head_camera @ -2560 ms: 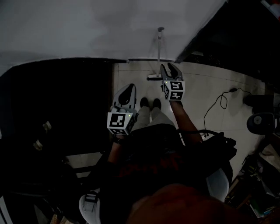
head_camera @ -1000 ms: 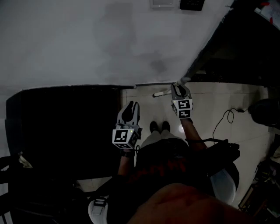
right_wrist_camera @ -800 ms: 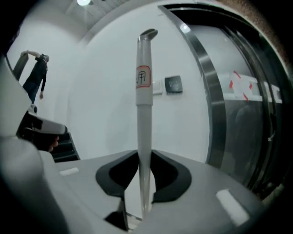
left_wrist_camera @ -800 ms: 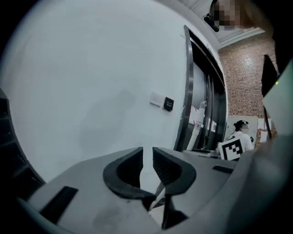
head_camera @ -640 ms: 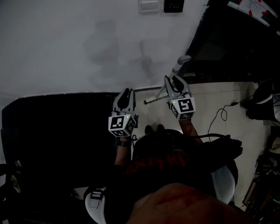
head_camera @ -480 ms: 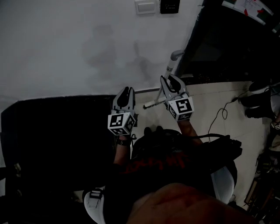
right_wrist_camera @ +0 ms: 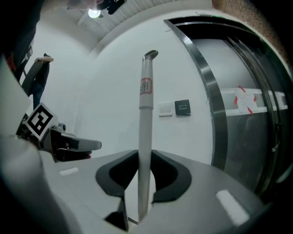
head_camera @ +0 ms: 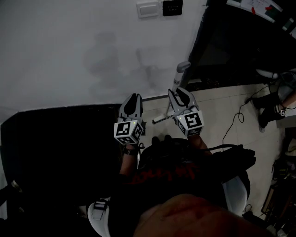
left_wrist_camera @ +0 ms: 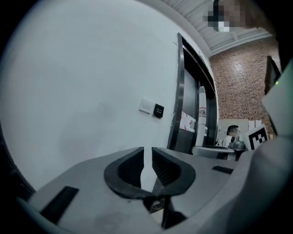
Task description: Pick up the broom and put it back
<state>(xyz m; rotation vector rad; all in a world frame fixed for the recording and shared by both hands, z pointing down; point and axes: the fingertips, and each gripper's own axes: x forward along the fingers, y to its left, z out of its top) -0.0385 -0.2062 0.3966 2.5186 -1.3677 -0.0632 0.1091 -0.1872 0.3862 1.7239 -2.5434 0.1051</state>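
Observation:
The broom (head_camera: pixel 175 90) has a pale grey handle that runs from a bent top end near the wall down to its head (head_camera: pixel 158 120) above the tiled floor. My right gripper (head_camera: pixel 178 96) is shut on that handle. In the right gripper view the handle (right_wrist_camera: pixel 145 109) stands upright between the two dark pads, its tip high against the white wall. My left gripper (head_camera: pixel 132 102) hangs level to the left of the broom, apart from it. Its jaws (left_wrist_camera: pixel 147 157) stand a narrow slit apart with nothing between them.
A white wall with a switch plate (head_camera: pixel 147 8) and a black panel (head_camera: pixel 171 7) is straight ahead. A dark metal-framed doorway (right_wrist_camera: pixel 229 114) lies to the right. A cable (head_camera: pixel 235 121) trails on the floor, another person's feet (head_camera: pixel 270 104) are at far right, and a black surface (head_camera: pixel 60 152) is at left.
The right gripper has risen with the broom in it, and the broom head has come up off the floor. The left gripper rose a little. The head view has tilted up the wall.

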